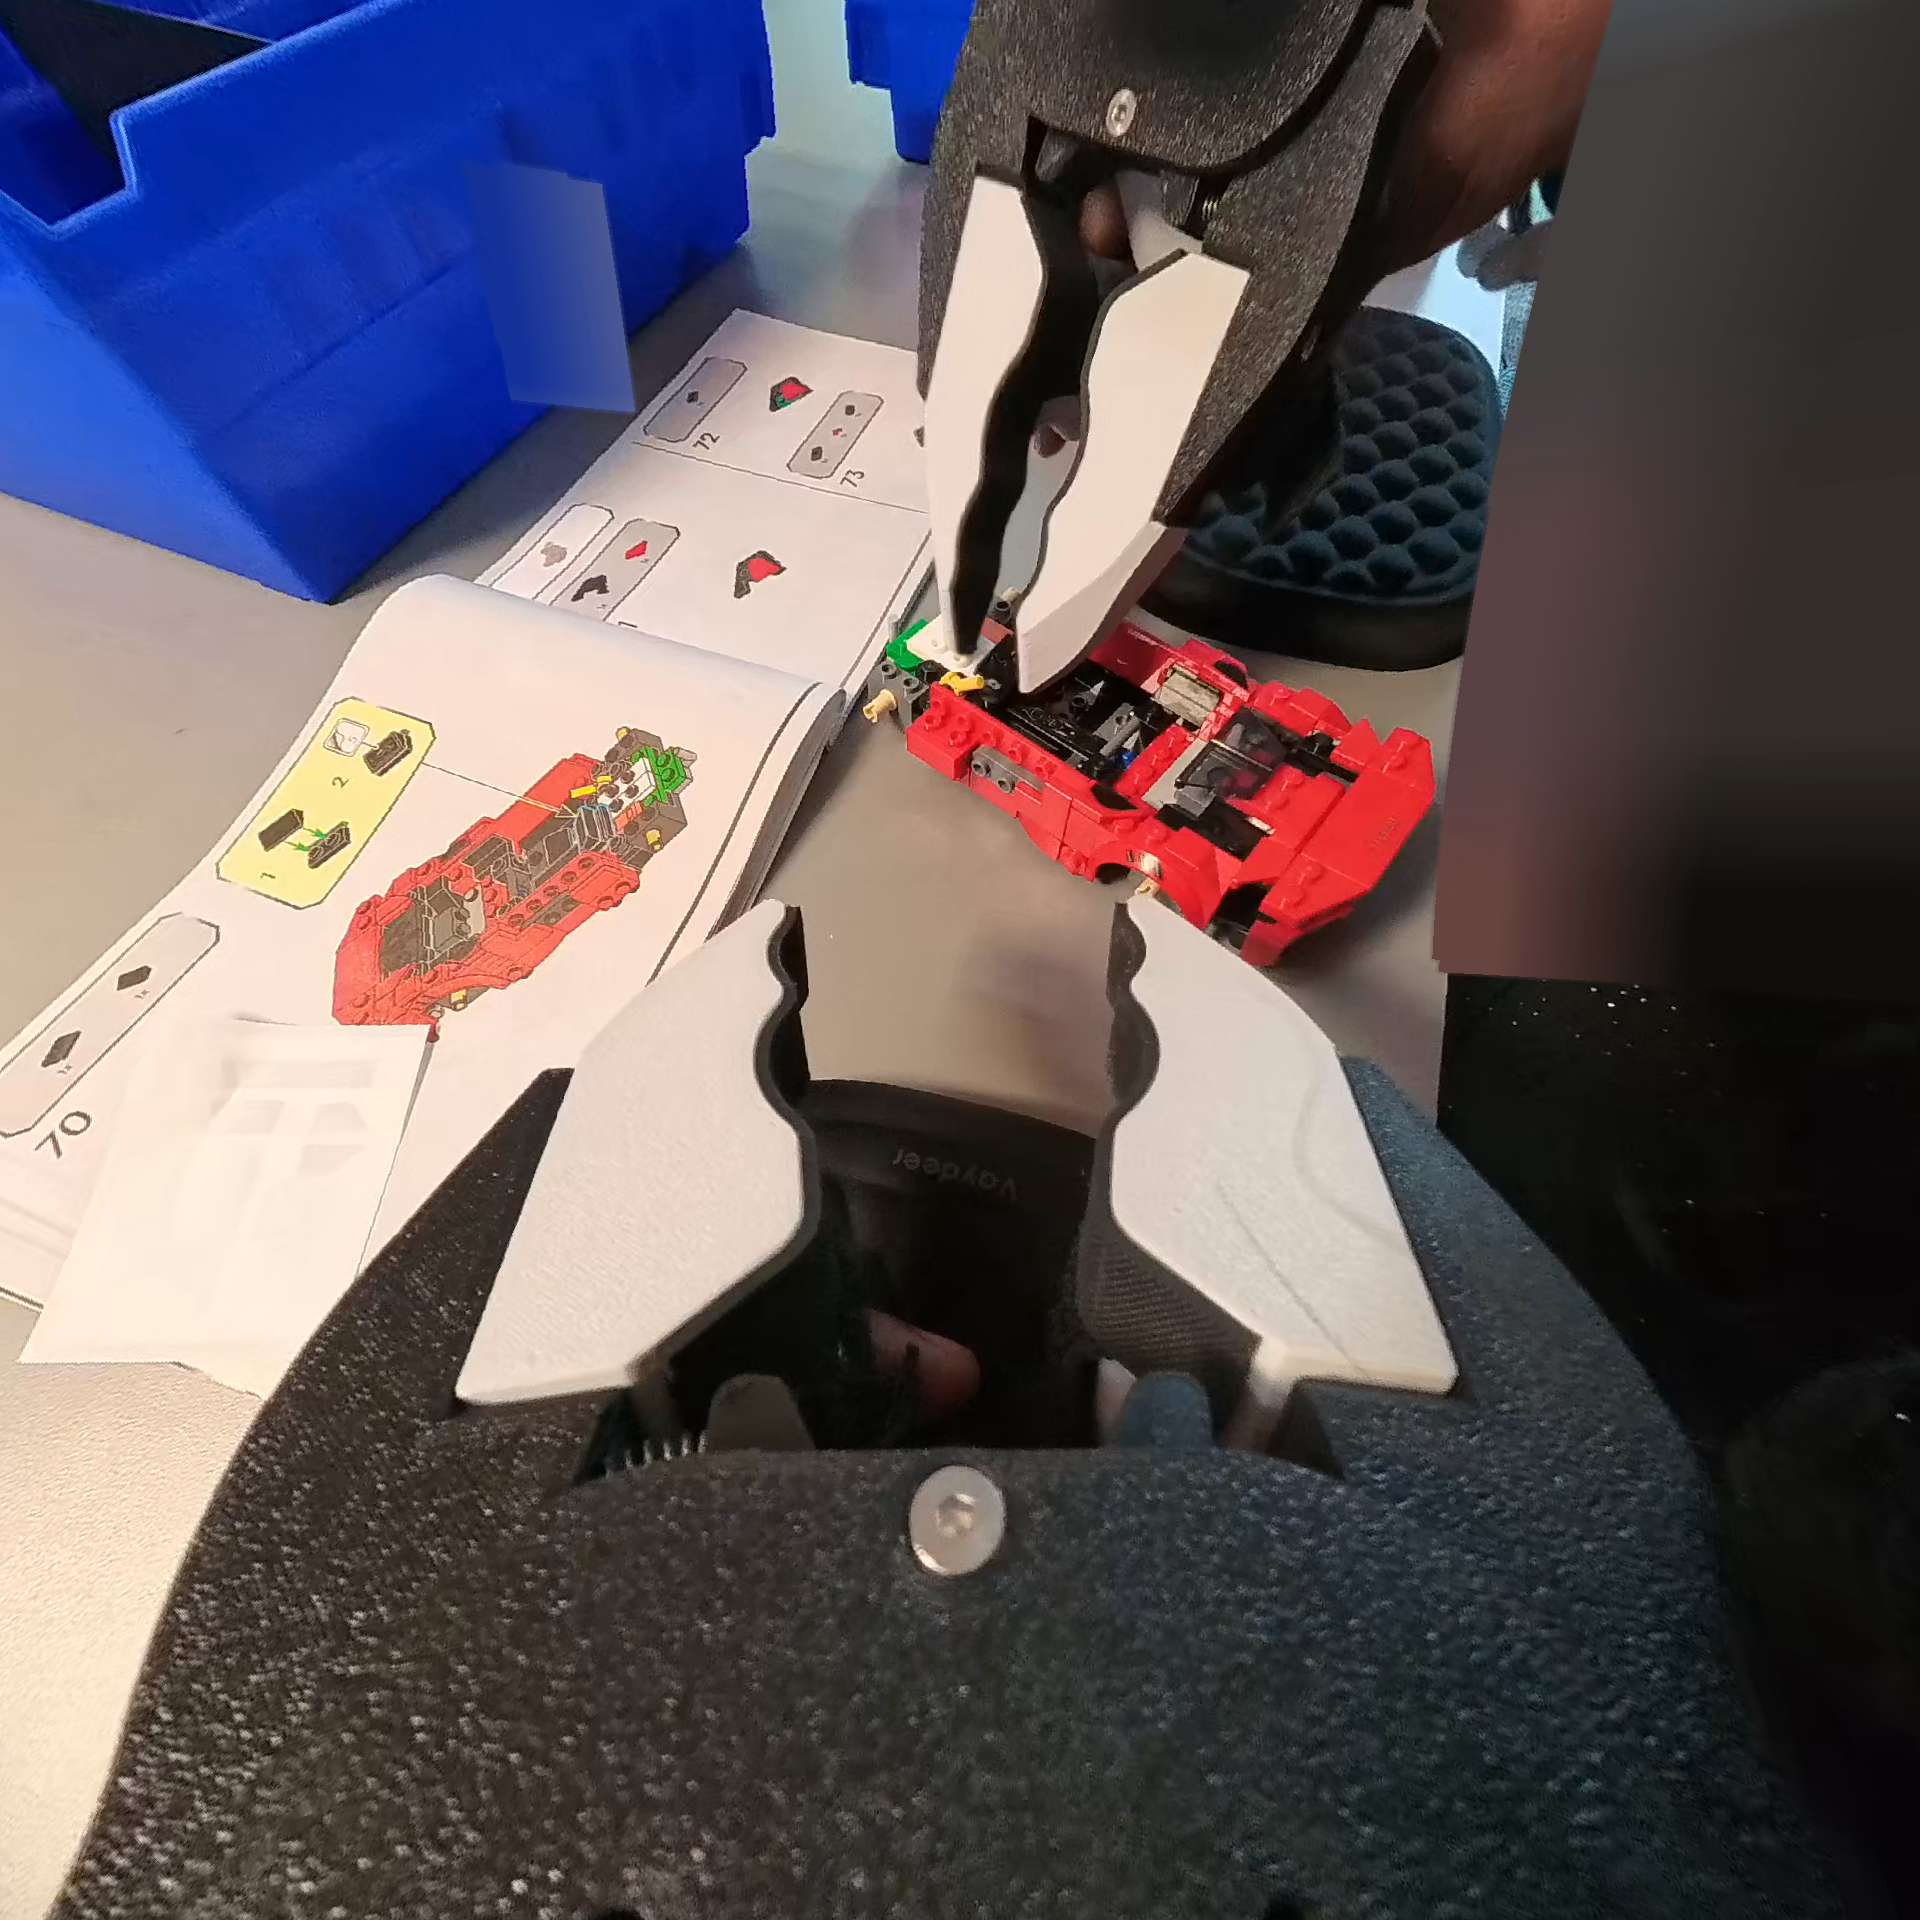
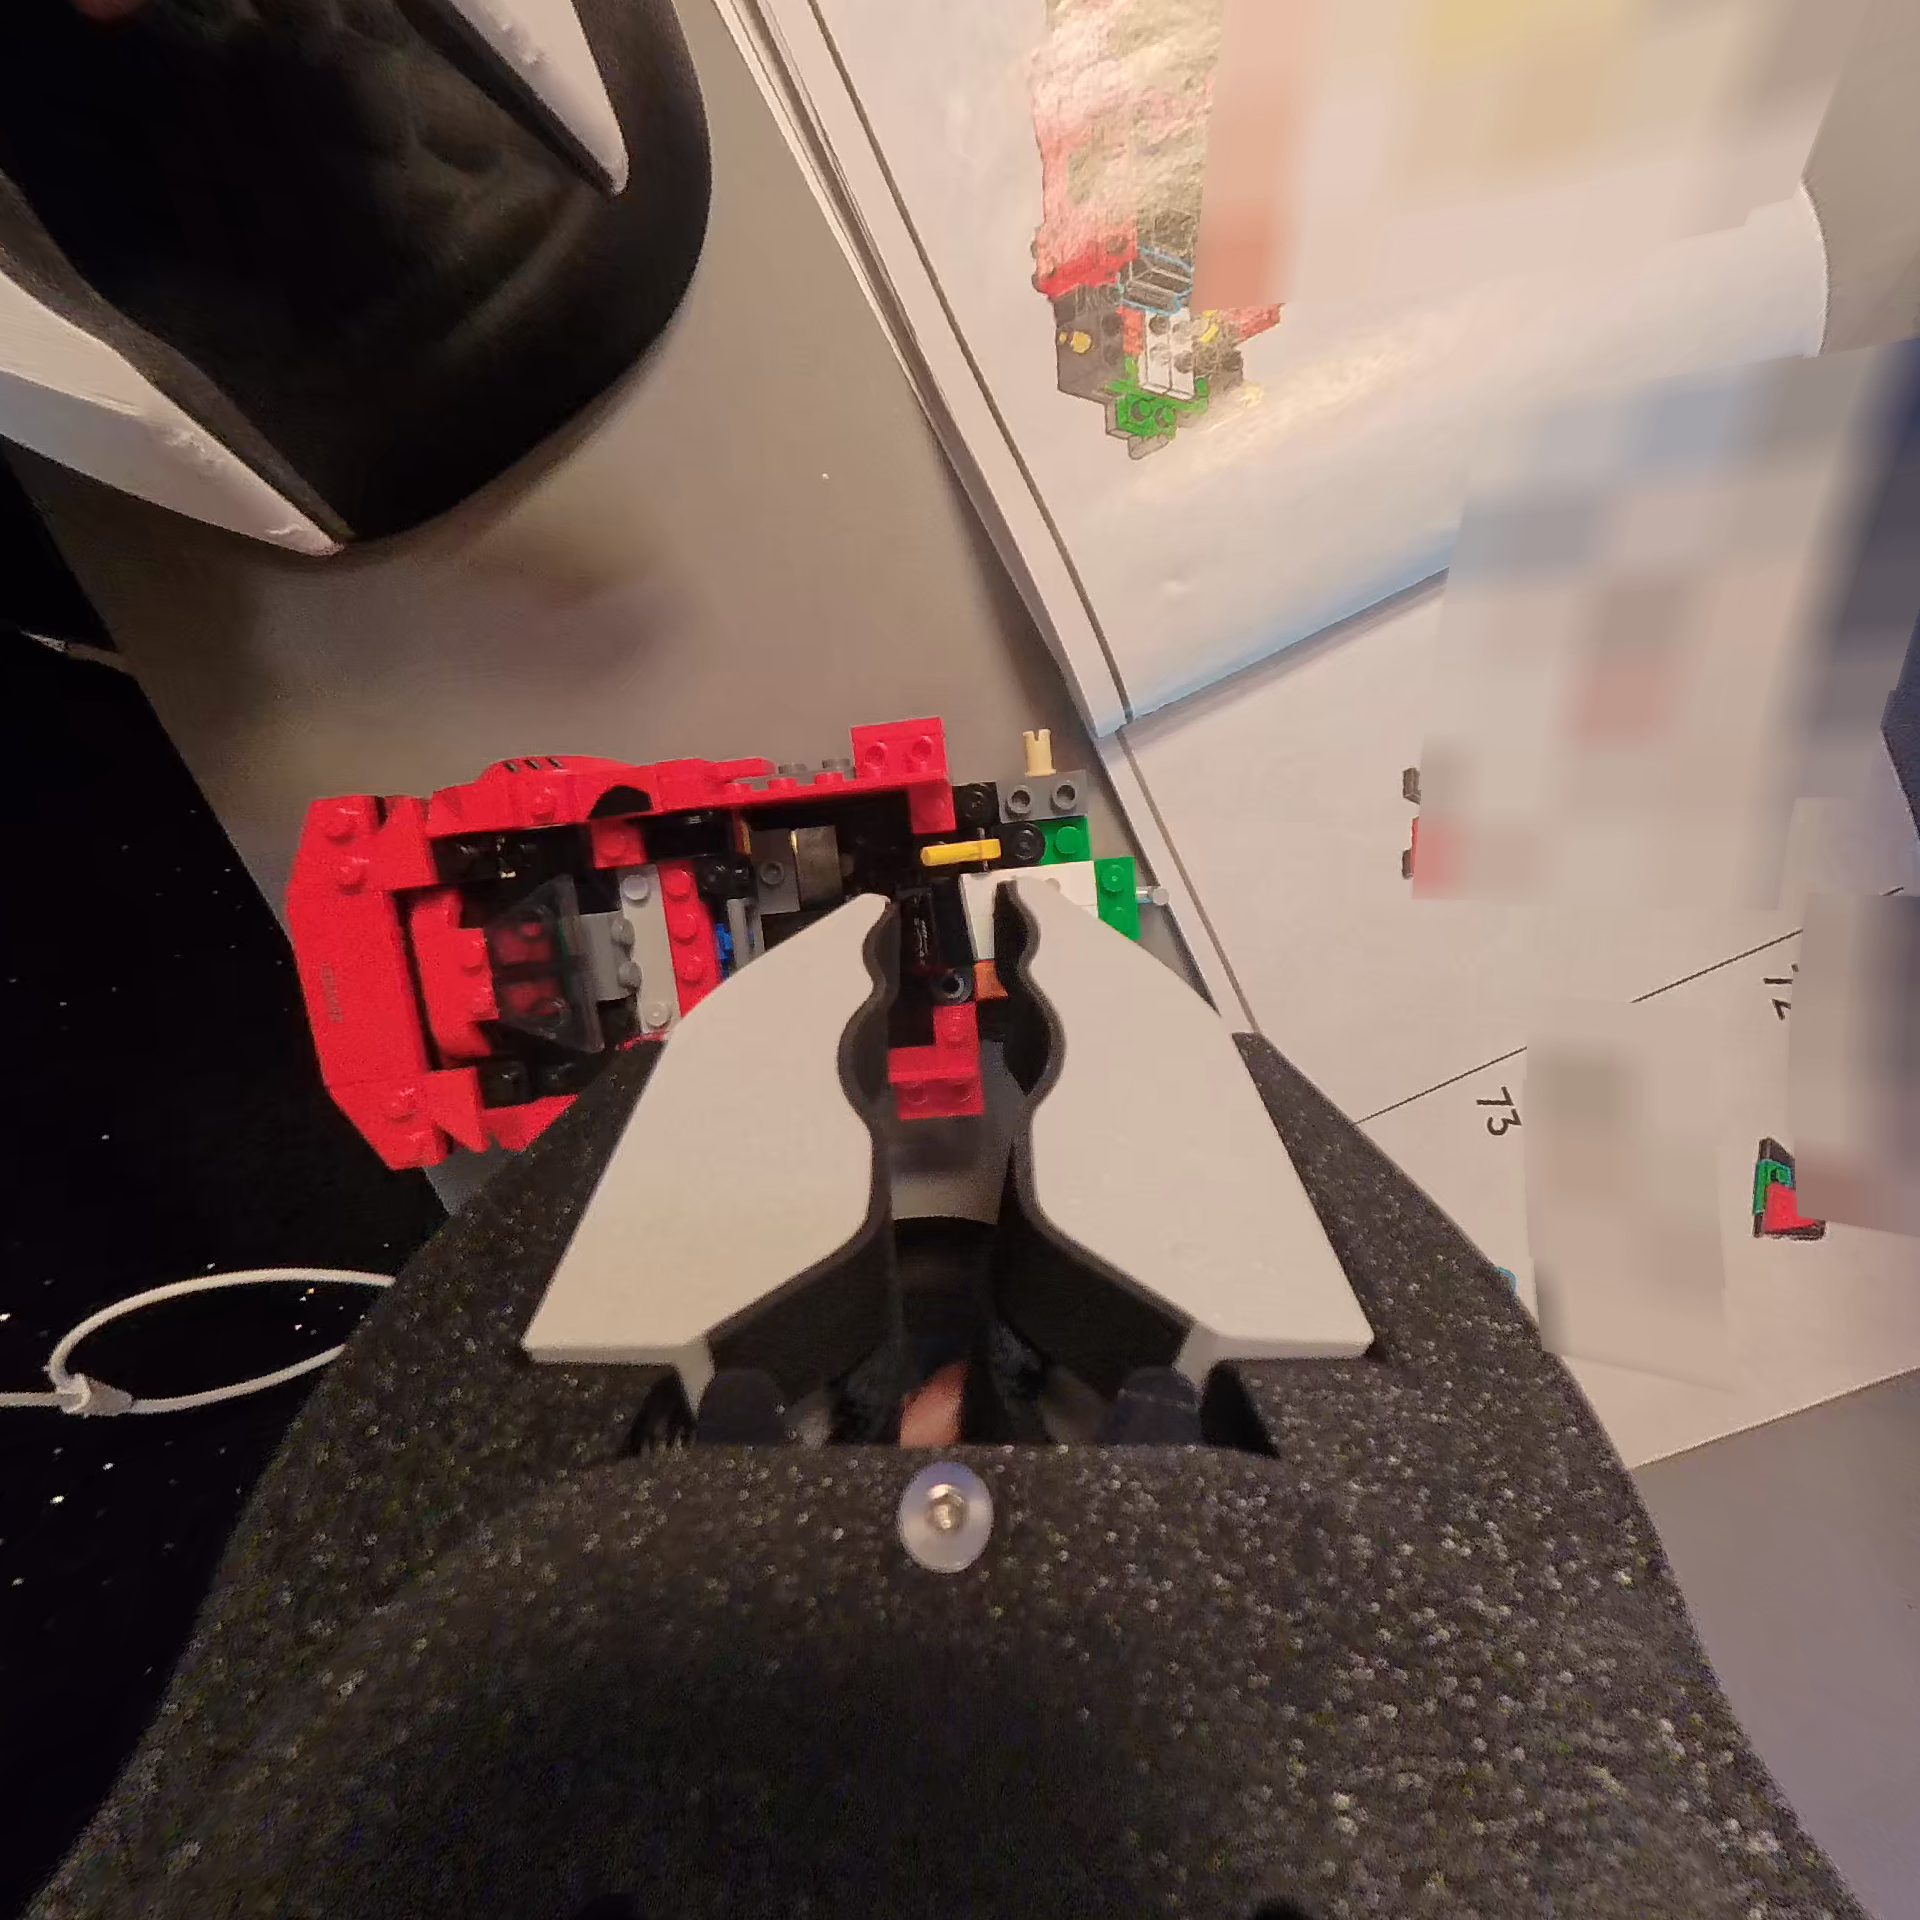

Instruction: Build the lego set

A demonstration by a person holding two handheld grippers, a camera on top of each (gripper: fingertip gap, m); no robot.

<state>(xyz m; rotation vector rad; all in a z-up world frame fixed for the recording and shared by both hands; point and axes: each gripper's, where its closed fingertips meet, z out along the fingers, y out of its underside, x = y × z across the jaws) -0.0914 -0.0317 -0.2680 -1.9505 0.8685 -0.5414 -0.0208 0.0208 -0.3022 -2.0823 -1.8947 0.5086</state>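
Note:
A partly built red lego car (image 1: 1195,821) lies on the grey table, with its green and white front end towards the booklet. It also shows in the right wrist view (image 2: 353,935). My right gripper (image 2: 943,902) comes down on that front end, nearly shut on a small black brick (image 2: 923,935) and pressing it among the car's black parts. It shows from above in the left wrist view (image 1: 994,665). My left gripper (image 1: 956,925) is open and empty, just above the table, a little short of the car.
An open instruction booklet (image 1: 520,727) lies left of the car, and shows in the right wrist view (image 2: 1299,623). A loose white sheet (image 1: 229,1174) rests on it. Blue bins (image 1: 312,312) stand behind. A dark quilted cushion (image 1: 1382,499) sits beyond the car. A white cable loop (image 2: 156,1340) lies off the table edge. Tip to tip, the grippers are about 10 cm apart.

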